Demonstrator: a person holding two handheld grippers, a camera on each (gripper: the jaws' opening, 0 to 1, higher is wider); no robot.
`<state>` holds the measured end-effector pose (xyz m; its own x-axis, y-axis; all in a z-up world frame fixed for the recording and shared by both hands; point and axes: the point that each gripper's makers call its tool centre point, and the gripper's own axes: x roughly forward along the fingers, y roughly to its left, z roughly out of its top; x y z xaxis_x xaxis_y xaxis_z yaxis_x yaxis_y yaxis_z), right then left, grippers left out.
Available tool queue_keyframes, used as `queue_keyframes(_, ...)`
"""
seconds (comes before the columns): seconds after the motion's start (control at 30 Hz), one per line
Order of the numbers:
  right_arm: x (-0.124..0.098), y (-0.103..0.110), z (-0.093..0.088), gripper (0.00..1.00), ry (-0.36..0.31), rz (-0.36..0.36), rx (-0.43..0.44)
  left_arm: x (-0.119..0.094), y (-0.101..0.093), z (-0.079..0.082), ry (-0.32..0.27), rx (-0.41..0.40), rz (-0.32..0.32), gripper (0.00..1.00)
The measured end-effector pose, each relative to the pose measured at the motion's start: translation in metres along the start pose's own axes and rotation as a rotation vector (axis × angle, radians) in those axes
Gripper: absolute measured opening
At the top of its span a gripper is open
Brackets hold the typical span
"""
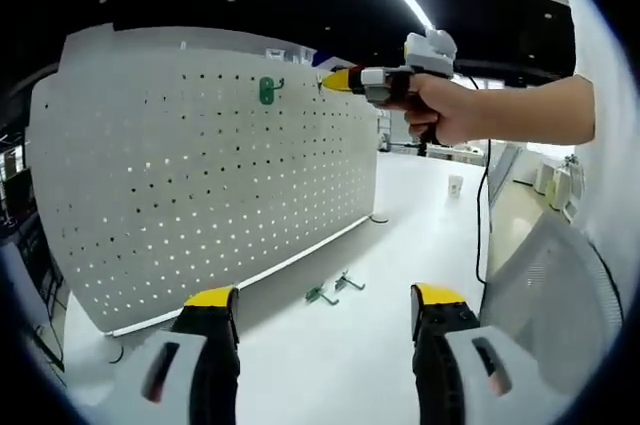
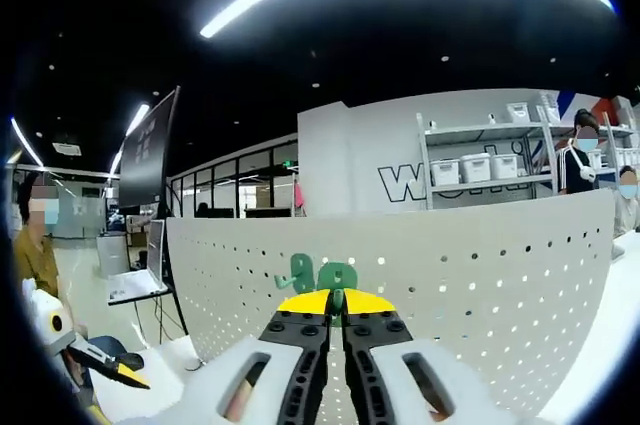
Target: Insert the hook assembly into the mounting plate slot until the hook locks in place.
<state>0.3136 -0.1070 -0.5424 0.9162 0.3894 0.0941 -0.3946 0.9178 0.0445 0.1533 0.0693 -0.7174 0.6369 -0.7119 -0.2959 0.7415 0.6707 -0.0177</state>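
right gripper [image 2: 336,313] fingers clamped on green hook [image 2: 337,285] at pegboard [image 2: 480,275]; left gripper [image 1: 325,307] fingers apart.

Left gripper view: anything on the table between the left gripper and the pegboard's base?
Yes. Two loose green hooks lie on the white table, between the left gripper and the pegboard base; otherwise bare.

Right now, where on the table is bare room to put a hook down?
Free: the white table between the pegboard foot and the small cup, and the strip before the left gripper. Taken: the spot holding two loose hooks. Crowded: the board's top, where the right gripper works beside a mounted green hook.
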Motion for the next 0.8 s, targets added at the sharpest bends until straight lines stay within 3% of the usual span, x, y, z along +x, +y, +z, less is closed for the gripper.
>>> queue_keyframes(0.67,0.029,-0.007,0.001,0.01,-0.013,-0.033,-0.105,-0.010,-0.001,-0.019,0.049,-0.012,0.008,0.72)
queue_keyframes(0.8,0.034,-0.010,-0.004,0.01,-0.005,-0.042,-0.094,-0.012,-0.001,-0.021,0.057,-0.015,0.011,0.72)
